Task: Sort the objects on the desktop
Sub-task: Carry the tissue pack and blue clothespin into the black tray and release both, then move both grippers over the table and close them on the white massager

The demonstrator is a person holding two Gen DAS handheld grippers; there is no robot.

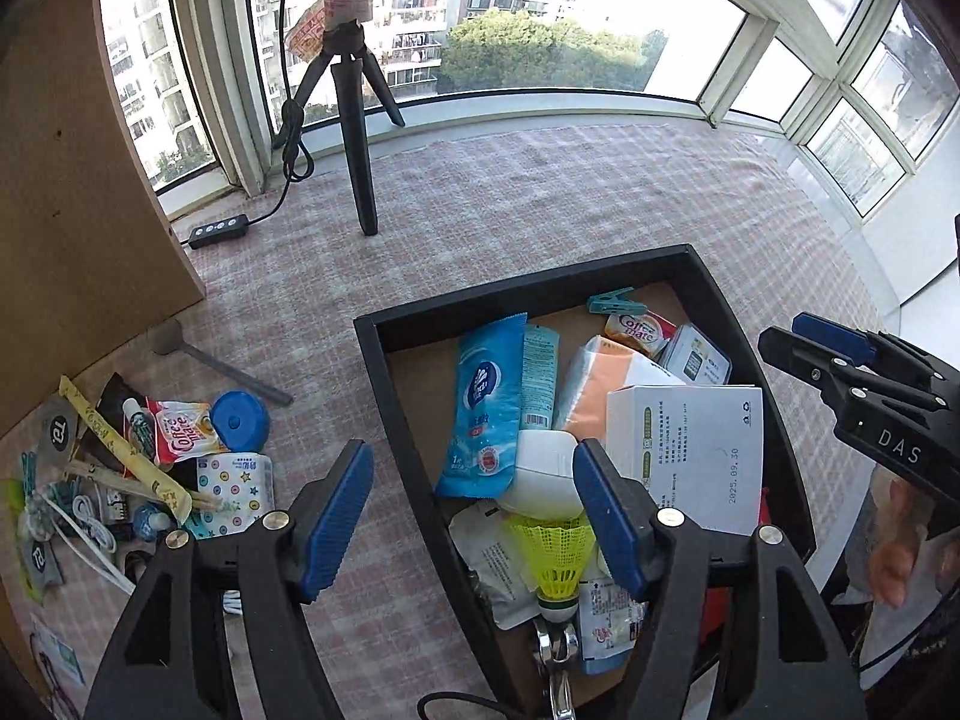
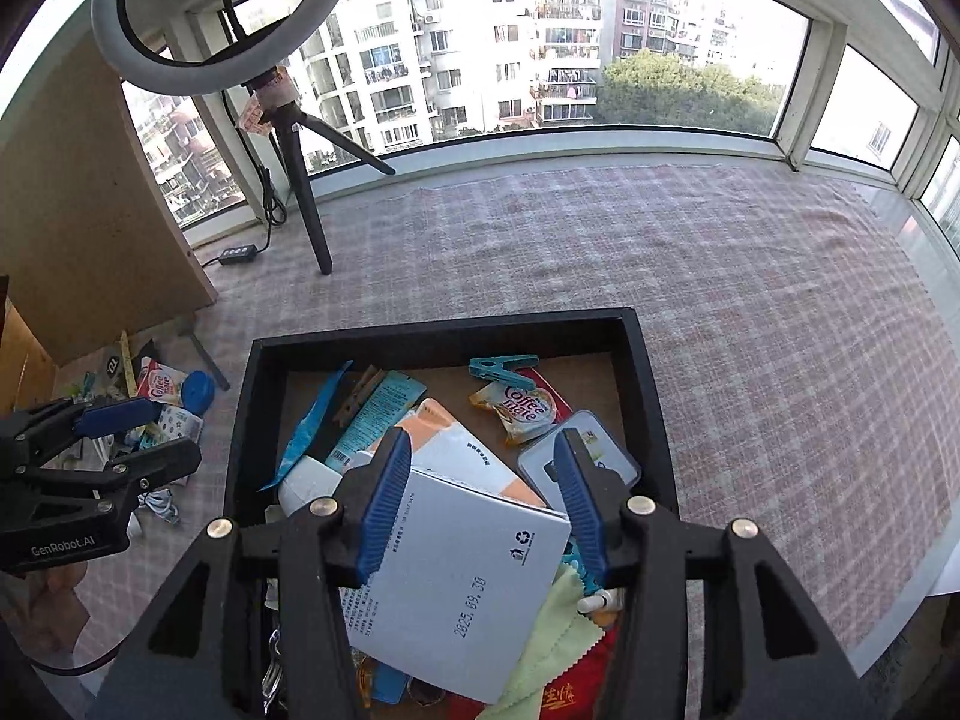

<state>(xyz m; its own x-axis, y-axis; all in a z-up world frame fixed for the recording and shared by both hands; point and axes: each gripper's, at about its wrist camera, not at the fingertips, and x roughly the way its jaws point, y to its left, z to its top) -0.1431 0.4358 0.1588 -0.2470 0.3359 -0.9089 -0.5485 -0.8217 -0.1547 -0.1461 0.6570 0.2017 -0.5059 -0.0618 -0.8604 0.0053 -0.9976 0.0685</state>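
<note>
A: Left gripper (image 1: 474, 519) open over yellow shuttlecock (image 1: 555, 552), nothing held; right gripper (image 2: 480, 501) open, straddling white box (image 2: 462, 576).
B: Both inside black tray (image 2: 651, 396); checked counter (image 2: 750, 324) bare beyond rim, clutter pile (image 1: 144, 468) left.

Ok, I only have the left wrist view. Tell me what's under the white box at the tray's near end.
Observer: A pale green cloth sticks out from under the white box.
Operator: Report the right gripper's jaws.
Observer: The right gripper is open over that box, not clamping it.
Operator: Check beside the blue wrapper.
Observer: A wooden clothespin lies against the blue wrapper.
</note>
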